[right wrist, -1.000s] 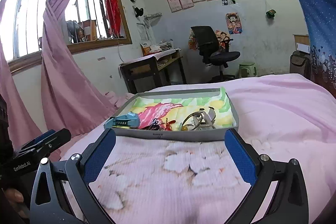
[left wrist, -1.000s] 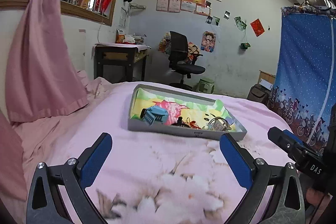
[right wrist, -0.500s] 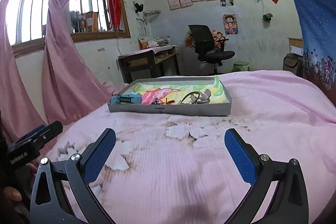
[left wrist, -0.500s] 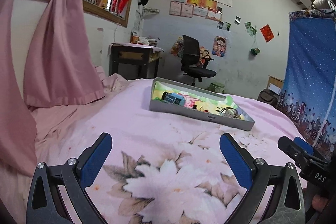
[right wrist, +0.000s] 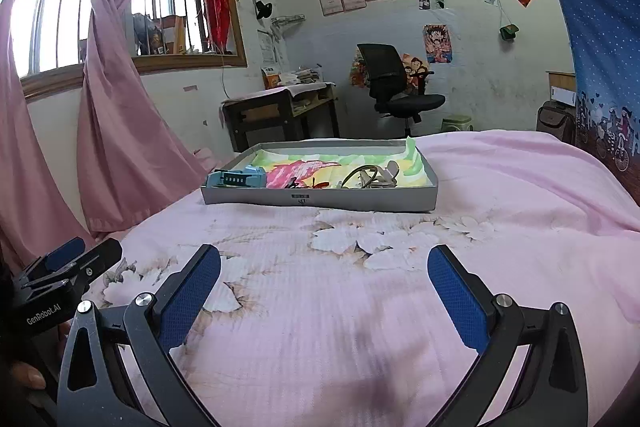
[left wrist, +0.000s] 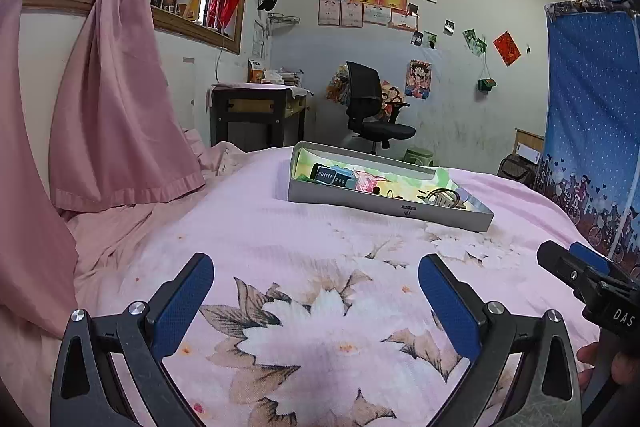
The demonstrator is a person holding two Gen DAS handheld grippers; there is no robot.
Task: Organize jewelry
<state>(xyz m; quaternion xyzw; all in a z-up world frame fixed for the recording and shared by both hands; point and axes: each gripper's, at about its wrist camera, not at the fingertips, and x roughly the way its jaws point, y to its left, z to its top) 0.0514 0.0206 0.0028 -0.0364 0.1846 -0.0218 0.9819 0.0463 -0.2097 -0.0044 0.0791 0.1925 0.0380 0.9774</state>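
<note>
Bedspread (right wrist: 500, 187) pale pink, white blossoms with brown leaves. Tray (right wrist: 320, 201) grey, lined with green, yellow and pink picture. Watch (right wrist: 236, 179) light blue. Curtain (left wrist: 116, 99) dusty pink. Hanging cloth (left wrist: 592, 115) blue with white dots. Hand-held gripper pads (right wrist: 456, 297) blue, frames black.

Daylight from window (right wrist: 120, 7), blown highlights, fisheye-bent edges, sharp

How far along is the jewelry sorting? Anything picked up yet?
Done: nothing visibly sorted; the blue watch, the metal bangles and small red pieces lie loose in the grey tray. In hand: nothing; left tongs and right tongs hang open over the bedspread, short of the tray. Left: all of it.
</note>
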